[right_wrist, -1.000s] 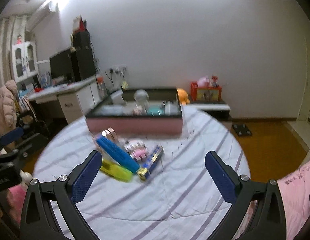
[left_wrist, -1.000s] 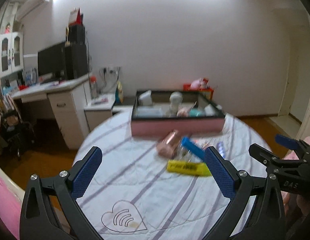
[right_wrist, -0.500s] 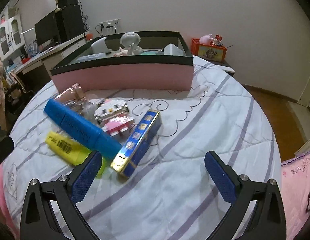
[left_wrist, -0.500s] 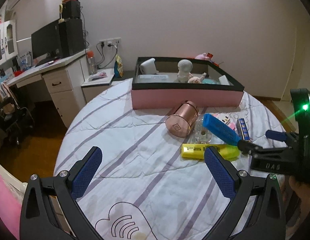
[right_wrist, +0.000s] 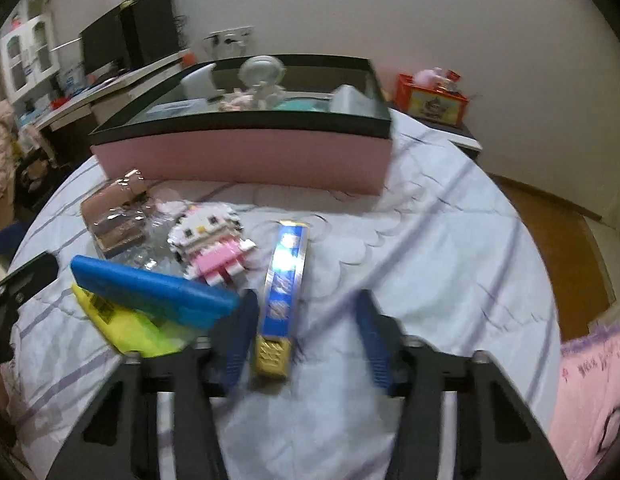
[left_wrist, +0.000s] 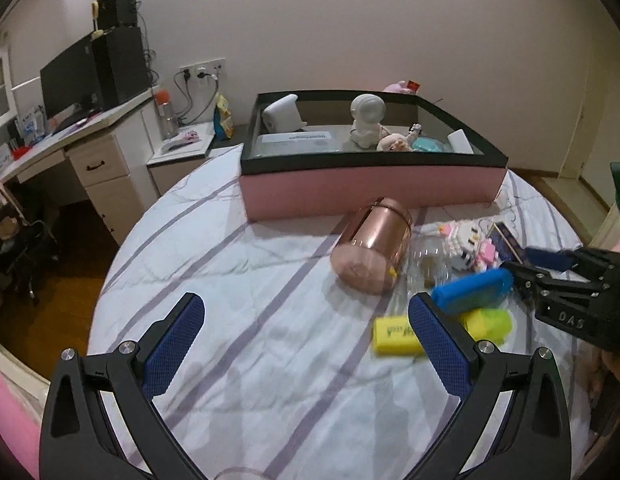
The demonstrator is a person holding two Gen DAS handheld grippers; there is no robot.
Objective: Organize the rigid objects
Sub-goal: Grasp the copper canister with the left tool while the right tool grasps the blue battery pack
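A pink box with a black rim (left_wrist: 370,190) (right_wrist: 246,158) stands at the back of the bed and holds a white figurine (left_wrist: 368,120) and other items. In front lie a copper tin (left_wrist: 372,250), a pink-and-white block figure (right_wrist: 212,240), a blue case (right_wrist: 150,292) on a yellow case (right_wrist: 122,328), and a long blue-and-gold box (right_wrist: 284,288). My right gripper (right_wrist: 306,340) is partly closed, its fingers either side of the near end of the blue-and-gold box, a gap on the right. My left gripper (left_wrist: 306,344) is open and empty above the sheet.
The round bed has a white sheet with purple stripes (left_wrist: 230,280). A white desk with a monitor (left_wrist: 70,84) stands at the left. A red box (right_wrist: 430,98) sits on a low table behind the bed. Wooden floor (right_wrist: 566,248) lies to the right.
My right gripper has dropped down to the blue-and-gold box and its fingers have narrowed around it. My left gripper has moved closer to the items and stays open.
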